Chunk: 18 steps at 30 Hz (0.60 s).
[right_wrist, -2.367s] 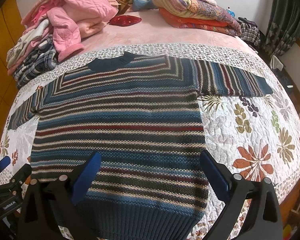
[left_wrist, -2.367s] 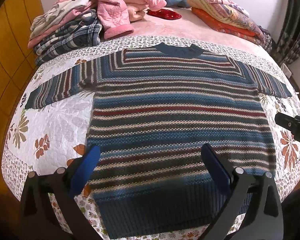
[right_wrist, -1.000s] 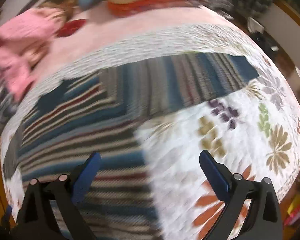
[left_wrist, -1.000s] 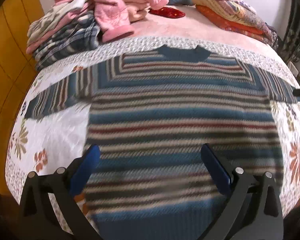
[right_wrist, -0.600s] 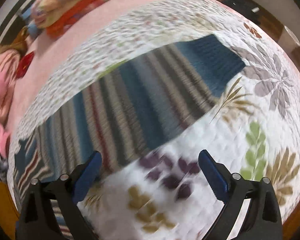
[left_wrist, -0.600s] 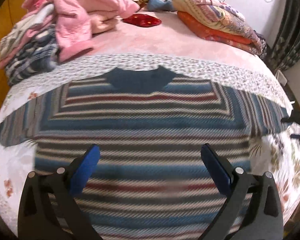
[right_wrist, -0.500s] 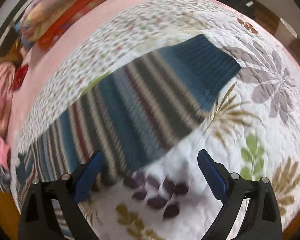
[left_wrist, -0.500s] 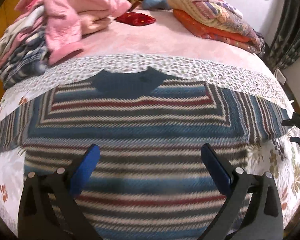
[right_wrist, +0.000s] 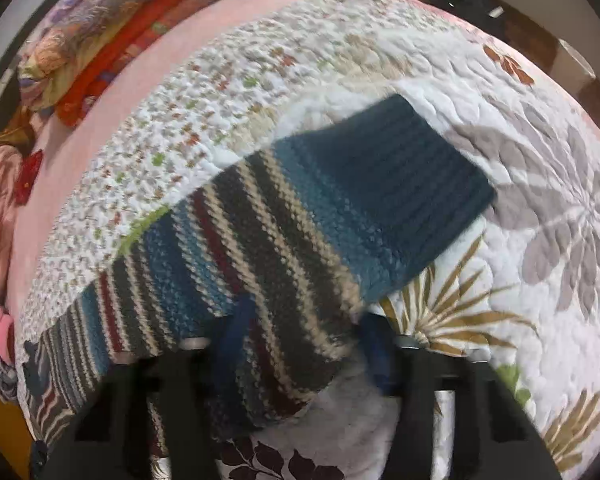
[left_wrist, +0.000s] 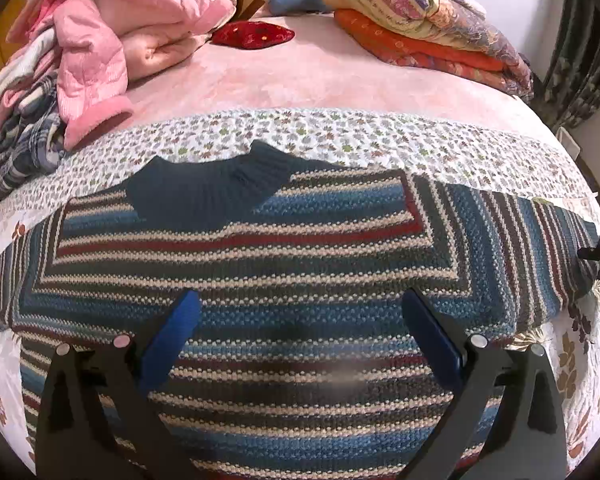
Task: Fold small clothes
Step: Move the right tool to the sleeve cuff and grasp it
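While the sweater's spread flat like this, going left to right:

Far left stuff: pile of pink jackets (left_wrist: pixel 112 36) and plaid things at the head of the bed, well clear of my work area.

Sweater (left_wrist: pixel 260 272): lying face up on the flowery quilt (left_wrist: pixel 340 136), dark blue collar (left_wrist: pixel 208 192) pointing away from me, body spread wide, both arms stretched out to the sides.

Left gripper (left_wrist: pixel 296 328): hovering over the chest area, blue pads spread wide, holding nothing. Can't really tell if the tips brush the knit or float just above it.

Right gripper (right_wrist: pixel 304 344): down at the right sleeve (right_wrist: pixel 292 240), about midway along, cuff (right_wrist: pixel 396 184) sticking out past me. The fingers look narrowed in around the sleeve with knit bunched between them, but it's blurry, so I honestly can't tell whether I've actually clamped it yet.

Step I think I'm on: grabbing that sleeve so it can fold in across the body.

How to do it well, imo: pinch both layers of the sleeve, not just the top one, lift only enough to clear the quilt, and carry it straight across so the crease lands at the shoulder seam. Chunky knit stretches and sags, so slow is better. Left one could pin the chest so the whole thing doesn't drag.

Far right: folded orange and patterned blankets (left_wrist: pixel 428 32), out of the way.
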Each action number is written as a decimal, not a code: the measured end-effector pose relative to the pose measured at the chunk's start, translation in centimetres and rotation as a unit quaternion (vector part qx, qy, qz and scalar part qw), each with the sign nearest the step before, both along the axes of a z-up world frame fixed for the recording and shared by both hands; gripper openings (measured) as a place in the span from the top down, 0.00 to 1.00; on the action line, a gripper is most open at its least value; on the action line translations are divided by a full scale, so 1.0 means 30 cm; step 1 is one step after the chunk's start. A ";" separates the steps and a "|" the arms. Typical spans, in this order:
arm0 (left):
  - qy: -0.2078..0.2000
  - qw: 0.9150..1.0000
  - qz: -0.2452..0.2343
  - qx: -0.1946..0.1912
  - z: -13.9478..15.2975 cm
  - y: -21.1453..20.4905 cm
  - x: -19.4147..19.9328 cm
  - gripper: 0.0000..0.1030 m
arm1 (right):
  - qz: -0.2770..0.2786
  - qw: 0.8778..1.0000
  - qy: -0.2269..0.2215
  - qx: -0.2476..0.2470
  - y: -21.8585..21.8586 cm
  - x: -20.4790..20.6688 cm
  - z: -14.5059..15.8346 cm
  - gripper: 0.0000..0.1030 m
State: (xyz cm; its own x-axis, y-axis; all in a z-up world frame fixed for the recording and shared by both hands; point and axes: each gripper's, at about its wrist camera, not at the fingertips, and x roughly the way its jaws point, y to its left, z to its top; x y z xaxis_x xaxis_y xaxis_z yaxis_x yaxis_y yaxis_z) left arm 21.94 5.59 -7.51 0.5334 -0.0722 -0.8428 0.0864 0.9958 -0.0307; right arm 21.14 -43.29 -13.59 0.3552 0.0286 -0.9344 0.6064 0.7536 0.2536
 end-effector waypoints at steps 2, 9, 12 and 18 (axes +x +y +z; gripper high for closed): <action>0.000 1.000 0.005 0.002 -0.001 0.014 -0.006 0.03 | -0.002 0.999 -0.024 0.034 -0.010 -0.011 0.002 0.87; -0.002 1.000 0.024 0.006 0.021 0.118 -0.040 0.03 | 0.022 0.992 -0.091 0.081 0.058 -0.025 0.130 0.88; 0.001 0.999 0.039 0.003 0.032 0.172 -0.054 0.03 | 0.063 0.989 -0.105 0.084 0.160 -0.004 0.204 0.88; 0.007 0.998 0.067 -0.002 0.051 0.282 -0.093 0.03 | 0.147 0.980 -0.106 0.085 0.404 0.046 0.296 0.88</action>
State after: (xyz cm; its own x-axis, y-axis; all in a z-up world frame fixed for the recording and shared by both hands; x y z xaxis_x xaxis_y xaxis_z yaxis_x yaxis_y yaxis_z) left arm 19.13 14.04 -5.99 0.5273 -0.0042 -0.8497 -0.0483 0.9982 -0.0349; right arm 22.52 -31.17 -4.72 0.4937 0.3086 -0.8130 0.2887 0.8237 0.4880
